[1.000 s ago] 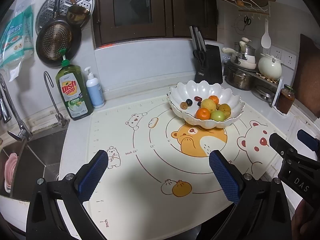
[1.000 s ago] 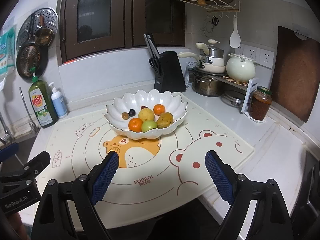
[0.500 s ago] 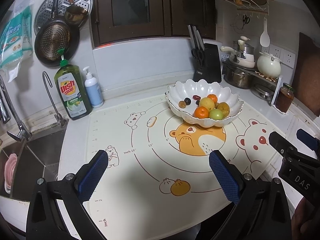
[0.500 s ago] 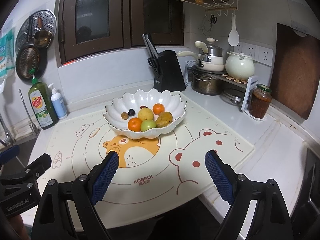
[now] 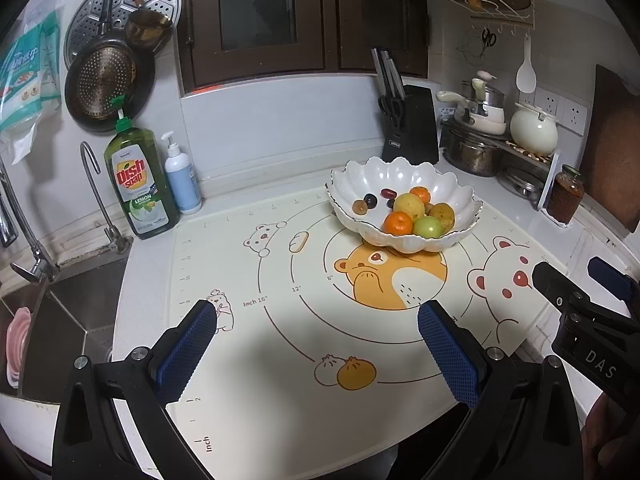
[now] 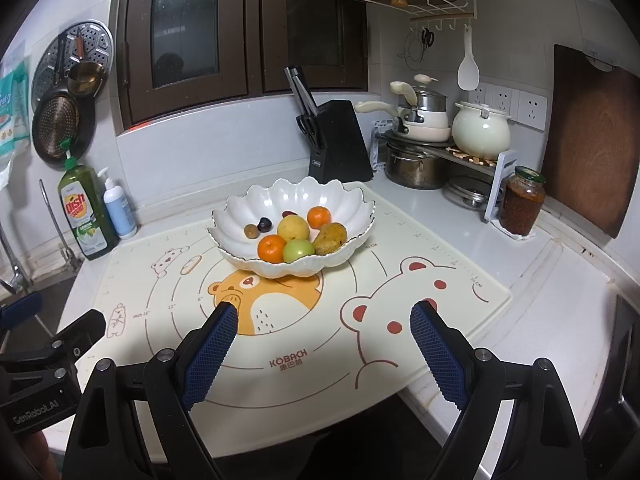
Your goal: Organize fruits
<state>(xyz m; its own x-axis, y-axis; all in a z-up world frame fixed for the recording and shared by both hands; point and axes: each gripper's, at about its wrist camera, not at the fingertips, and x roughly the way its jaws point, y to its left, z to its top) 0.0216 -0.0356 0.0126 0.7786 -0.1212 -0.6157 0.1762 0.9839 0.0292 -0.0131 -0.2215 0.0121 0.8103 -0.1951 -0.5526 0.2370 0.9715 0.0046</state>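
Note:
A white scalloped bowl (image 5: 400, 178) (image 6: 348, 204) stands on the cartoon bear mat (image 5: 280, 280) (image 6: 304, 344). It holds two oranges (image 5: 398, 223) (image 6: 319, 216), a yellow fruit (image 6: 294, 228), a green fruit (image 5: 429, 227) (image 6: 298, 249), a brownish pear (image 6: 330, 237) and small dark fruits (image 5: 370, 200) (image 6: 264, 224). My left gripper (image 5: 318, 342) is open and empty, low over the mat's front. My right gripper (image 6: 324, 340) is open and empty, short of the bowl. Each gripper shows at the edge of the other's view.
A green dish soap bottle (image 5: 140, 184) and a white pump bottle (image 5: 182, 178) stand by the sink (image 5: 52, 320) at the left. A black knife block (image 6: 338, 152), pots (image 6: 416, 160) and a sauce jar (image 6: 522, 204) stand behind and right of the bowl.
Both grippers have drawn back a little from the bowl and stayed open. The fruits have not moved.

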